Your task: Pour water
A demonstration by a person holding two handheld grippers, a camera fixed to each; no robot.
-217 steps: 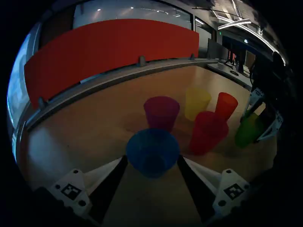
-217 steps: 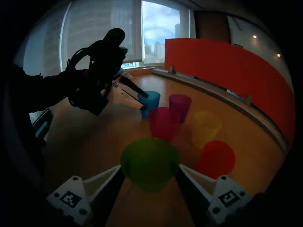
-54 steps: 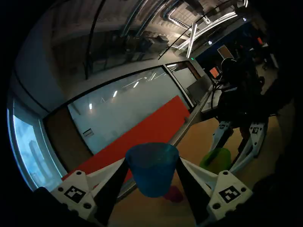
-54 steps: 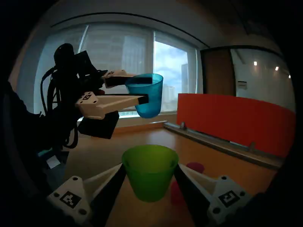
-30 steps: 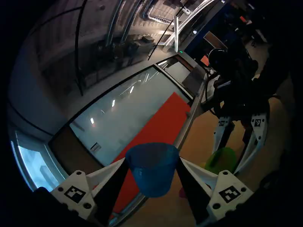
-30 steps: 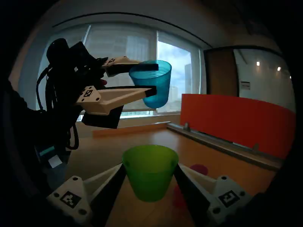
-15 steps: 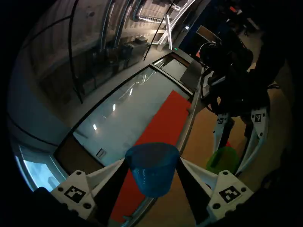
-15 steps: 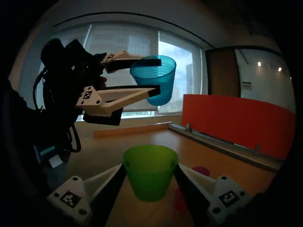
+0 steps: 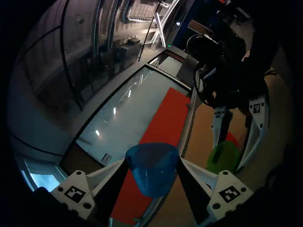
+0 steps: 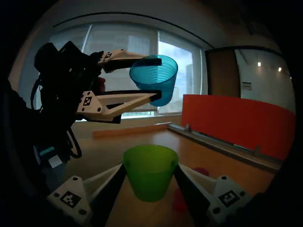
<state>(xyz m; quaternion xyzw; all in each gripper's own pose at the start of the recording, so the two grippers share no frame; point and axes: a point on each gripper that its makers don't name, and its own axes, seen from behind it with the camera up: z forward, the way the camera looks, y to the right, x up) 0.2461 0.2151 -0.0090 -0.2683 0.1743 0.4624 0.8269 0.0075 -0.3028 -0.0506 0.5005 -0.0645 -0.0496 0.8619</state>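
My left gripper (image 9: 151, 170) is shut on a translucent blue cup (image 9: 152, 168), held high in the air. In the right gripper view the same blue cup (image 10: 154, 80) hangs above, tilted with its mouth turned toward the camera, between the left gripper's (image 10: 154, 77) white fingers. My right gripper (image 10: 150, 172) is shut on a green cup (image 10: 150, 171), upright and below the blue one. In the left gripper view the green cup (image 9: 223, 157) sits low on the right between the right gripper's (image 9: 238, 151) fingers. I can make out no water in either cup.
A wooden table (image 10: 102, 155) lies below with a red partition (image 10: 242, 119) along its far edge. A purple cup (image 10: 200, 171) and a red cup (image 10: 178, 198) stand on the table behind the green cup. A person's dark sleeve and cables (image 10: 49, 98) fill the left side.
The blue cup has risen and tilted further, its mouth turning more toward the green cup. The green cup has stayed still in my right gripper.
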